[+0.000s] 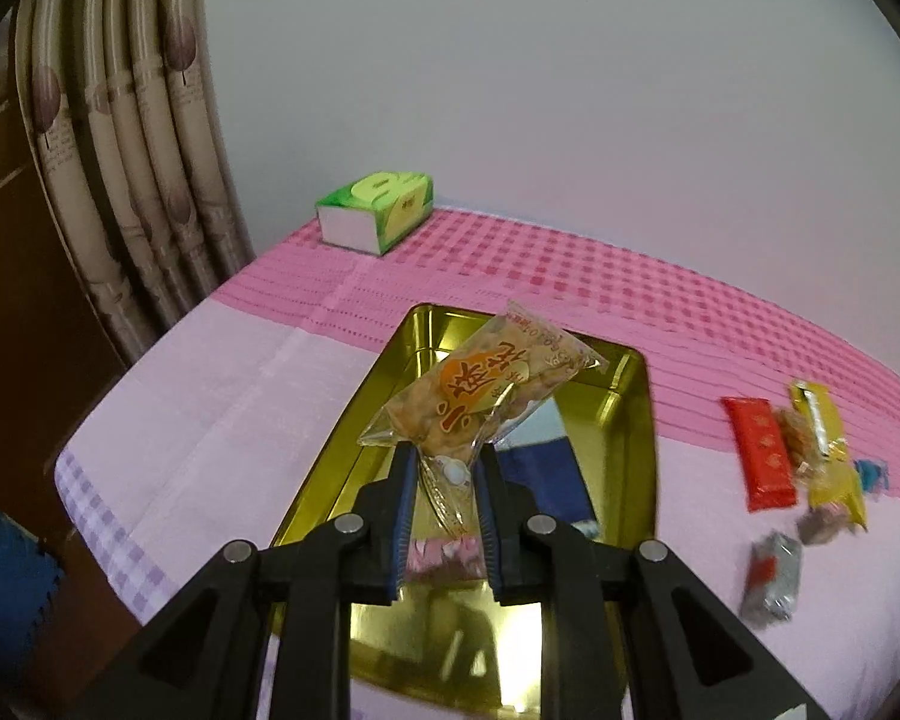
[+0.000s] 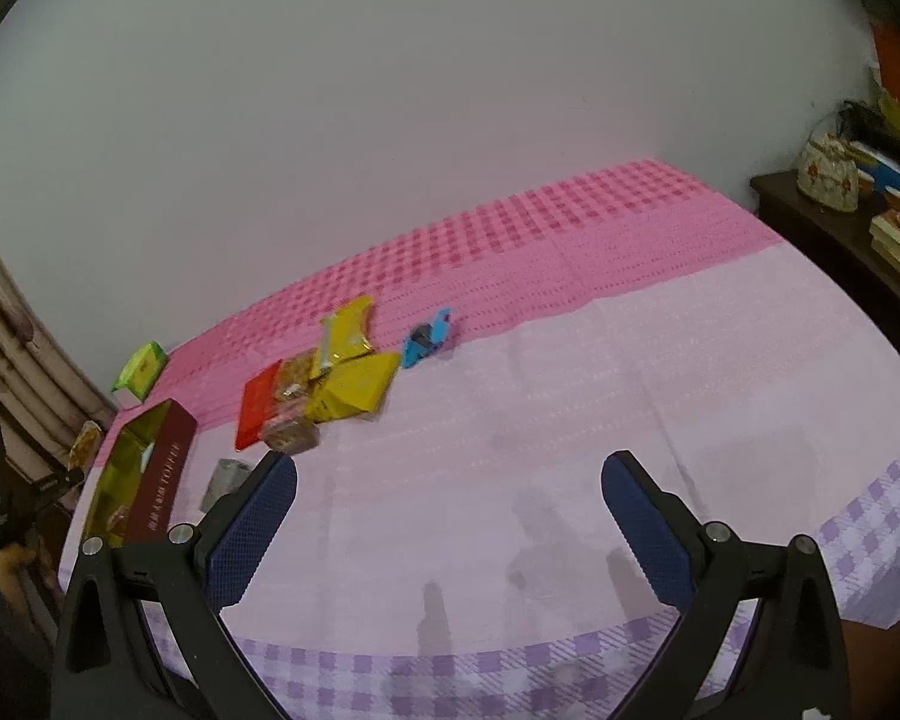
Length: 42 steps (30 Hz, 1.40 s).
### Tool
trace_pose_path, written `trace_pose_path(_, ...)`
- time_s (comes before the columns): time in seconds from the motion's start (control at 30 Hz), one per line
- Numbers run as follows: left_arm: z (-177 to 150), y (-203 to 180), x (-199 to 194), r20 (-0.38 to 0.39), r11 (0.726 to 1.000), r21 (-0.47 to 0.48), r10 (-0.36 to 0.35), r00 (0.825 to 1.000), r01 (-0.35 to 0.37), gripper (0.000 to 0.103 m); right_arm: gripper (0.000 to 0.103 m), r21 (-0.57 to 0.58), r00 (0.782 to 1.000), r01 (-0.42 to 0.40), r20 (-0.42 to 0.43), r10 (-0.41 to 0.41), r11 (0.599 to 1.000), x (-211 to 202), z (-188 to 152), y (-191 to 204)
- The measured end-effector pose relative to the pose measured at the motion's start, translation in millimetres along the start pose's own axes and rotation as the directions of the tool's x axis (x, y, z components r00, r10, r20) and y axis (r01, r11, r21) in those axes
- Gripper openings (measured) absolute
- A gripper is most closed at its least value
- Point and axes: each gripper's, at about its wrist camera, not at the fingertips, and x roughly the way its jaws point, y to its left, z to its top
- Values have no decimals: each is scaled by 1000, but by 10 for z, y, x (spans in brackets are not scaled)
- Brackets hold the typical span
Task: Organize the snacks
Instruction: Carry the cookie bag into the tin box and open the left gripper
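Between the fingers of my left gripper (image 1: 444, 468), a clear packet of orange-labelled snacks (image 1: 480, 390) is clamped by its lower end and held above the open gold tin (image 1: 630, 420), which lies directly below and ahead of the jaws. To the right of that gripper, loose snacks lie on the pink tablecloth (image 1: 222, 396): a red bar (image 1: 759, 444), yellow packets (image 1: 822, 438) and a silver wrapper (image 1: 774, 576). Far ahead to the left sits a green tissue box (image 1: 378, 210). My right gripper (image 2: 450, 510) hangs over bare cloth, jaws wide apart, holding nothing.
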Motion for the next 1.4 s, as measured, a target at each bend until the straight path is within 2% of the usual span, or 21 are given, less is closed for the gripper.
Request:
trace_pose_path(0.27,145,89,557,-105,995,-85,41,994,-50,19,101,-21,997,44,-58,-45,999,274,-109,-21)
trace_pose_path(0.47,179,73,817,-156,991,-78,94,983,-107,19,101,-31,993,58,-98,-60,998,419,-186,-51)
trace_pose_path(0.67,185,60,926,-179,988,-73,121,976,-136,19,102,-30,991,63,-120,-66,998,492,-225,-77)
trace_pose_path(0.97,199,110,962,-205,985,-98,118,972,-140,21,101,-44,990,62,-124,-67,997,497,-234,-57)
trace_pose_path(1.0,200,117,965,-210,987,-101,105,972,-128,24,101,-45,990,61,-123,-67,997,491,-234,-47)
trace_pose_path(1.03,198,128,958,-209,987,-105,99,973,-123,36,102,-47,990,61,-121,-66,997,487,-237,-39)
trace_pose_path(1.1,185,152,876,-172,986,-111,106,979,-126,48,101,-52,990,61,-120,-67,997,480,-238,-27)
trace_pose_path(1.23,96,202,504,-87,995,-95,0,996,-8,51,102,-73,991,60,-118,-68,996,469,-258,14)
trace_pose_path(1.27,68,218,405,-68,995,-94,-28,997,22,51,102,-82,991,55,-119,-65,995,472,-266,32)
trace_pose_path(1.33,-88,267,27,-6,993,-71,-96,995,95,62,102,-119,990,50,-123,-65,992,492,-298,95)
trace_pose_path(1.4,-308,301,-309,19,992,-27,-122,992,123,64,101,-155,988,38,-139,-60,987,552,-338,178)
